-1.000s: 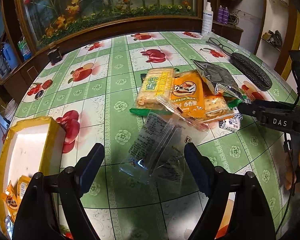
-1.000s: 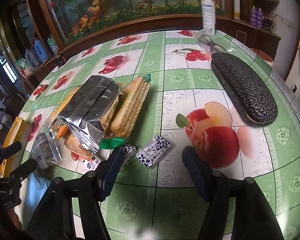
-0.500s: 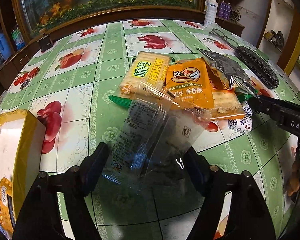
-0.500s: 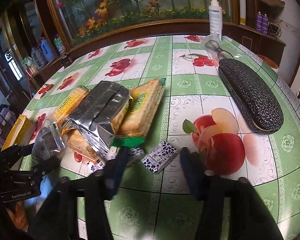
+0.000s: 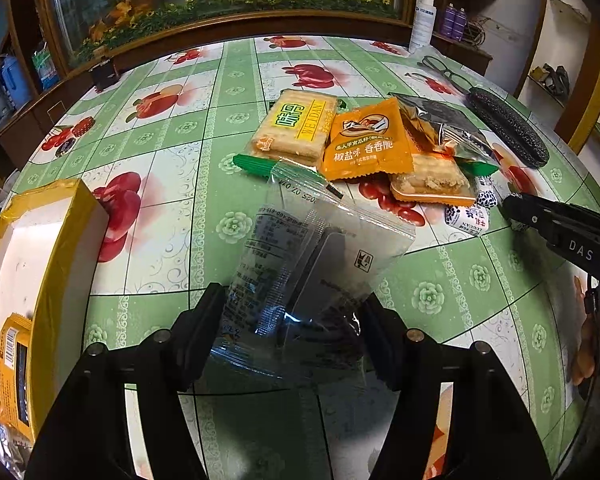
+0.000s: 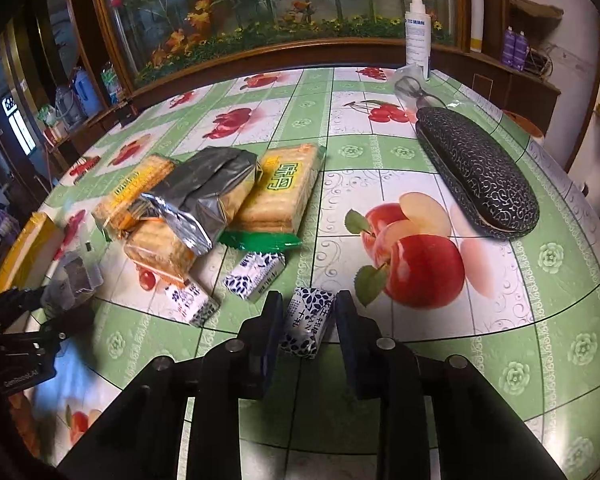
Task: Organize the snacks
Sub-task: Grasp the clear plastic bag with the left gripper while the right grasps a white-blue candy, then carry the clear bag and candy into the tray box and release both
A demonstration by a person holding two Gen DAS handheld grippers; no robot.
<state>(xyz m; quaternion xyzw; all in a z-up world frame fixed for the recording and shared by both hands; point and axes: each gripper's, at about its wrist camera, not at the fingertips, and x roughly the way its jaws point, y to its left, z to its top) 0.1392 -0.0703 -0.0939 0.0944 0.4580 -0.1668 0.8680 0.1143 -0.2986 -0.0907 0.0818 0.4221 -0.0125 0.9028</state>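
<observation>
My left claw (image 5: 292, 320) grips a clear packet (image 5: 312, 256), right claw (image 6: 306, 320) straddles a candy (image 6: 309, 322), not quite clamped, over the fruit-print worktop (image 6: 420, 184) by an aquarium (image 6: 260, 4).

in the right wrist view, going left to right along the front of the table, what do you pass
left gripper holding a clear packet → blue-and-white candy → second candy → candy between the right gripper's fingers → printed apples → black glasses case
</observation>
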